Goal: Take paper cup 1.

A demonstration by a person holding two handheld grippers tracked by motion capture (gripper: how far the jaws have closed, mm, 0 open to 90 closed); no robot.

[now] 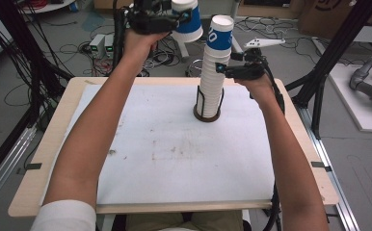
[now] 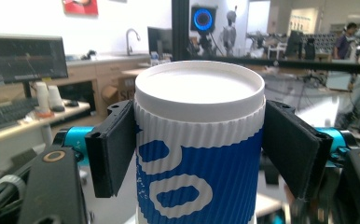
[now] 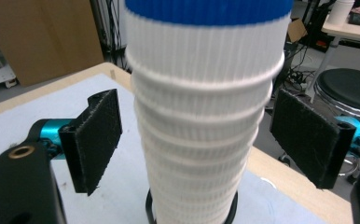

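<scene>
A single white and blue ribbed paper cup is held upside down, high above the table's far edge, with my left gripper shut on it. In the left gripper view the cup sits between both black pads, which press on its sides. A tall stack of the same cups stands upside down in a black wire holder on the table. My right gripper stands open around the stack's middle. In the right gripper view its pads sit a little off either side of the stack.
The table bears a white sheet with a wooden rim around it. Cables and power boxes lie on the floor beyond. Black frame posts rise at the right. A black stool stands behind the table.
</scene>
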